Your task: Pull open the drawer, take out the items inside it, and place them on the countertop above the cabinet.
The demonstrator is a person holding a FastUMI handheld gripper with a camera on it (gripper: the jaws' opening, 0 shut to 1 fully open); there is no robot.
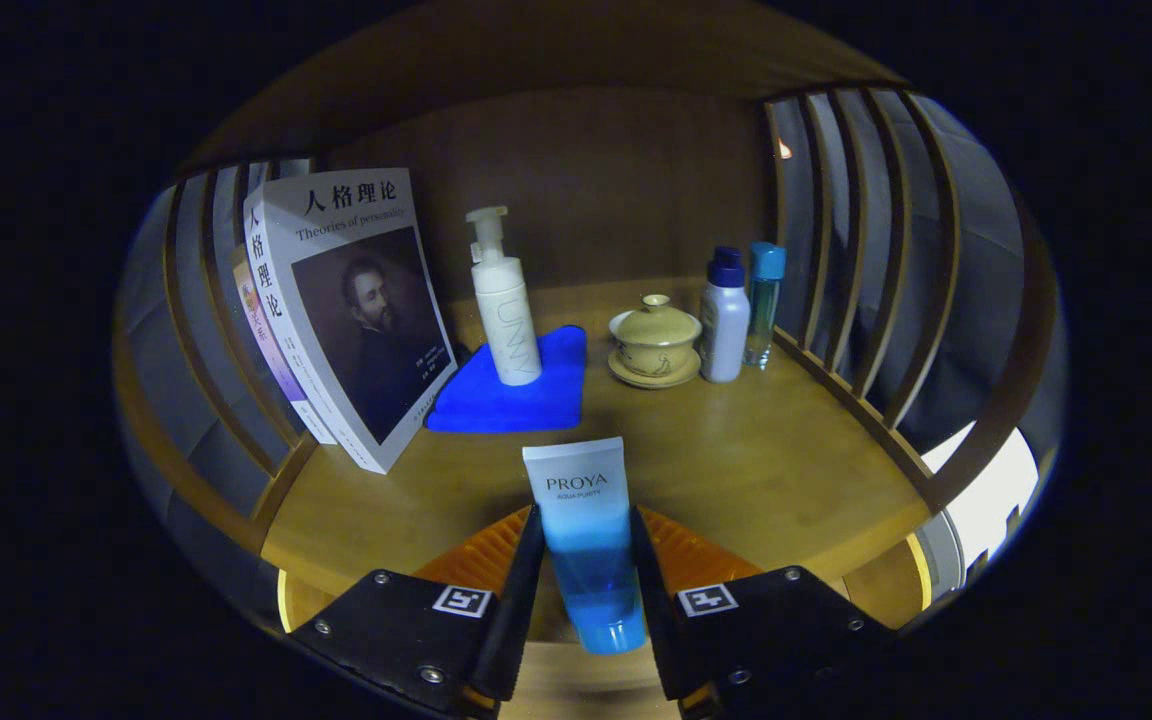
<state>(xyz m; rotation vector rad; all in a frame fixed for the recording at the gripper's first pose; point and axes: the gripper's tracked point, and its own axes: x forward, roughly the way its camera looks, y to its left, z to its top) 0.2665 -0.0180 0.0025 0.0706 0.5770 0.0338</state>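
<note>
- Between the fingers, a blue-and-white tube is standing cap down, its white flat end pointing up above the fingertips.
- Both fingers are pressing on the tube's sides, pinching it around its lower blue part.
- Under the tube and fingers, the wooden counter is spreading out ahead; whether the tube's cap is touching the wood cannot be told.
- Just beyond the tube, a folded blue cloth is lying flat on the counter.
- On the far part of that cloth, a white pump bottle is standing upright.
- Ahead and to the left of the fingers, a few books are standing and leaning against the slatted wooden railing on that side, the front one showing a portrait on its cover.
- Ahead and to the right of the cloth, a pale lidded tea bowl is sitting on its saucer.
- Just beside the bowl, further right, a white bottle with a dark blue cap is standing upright, with a slimmer clear bottle with a light blue cap close against it.
- Beyond all of these, a plain wooden back panel is closing off the counter, and more slats are running along the right side.
</note>
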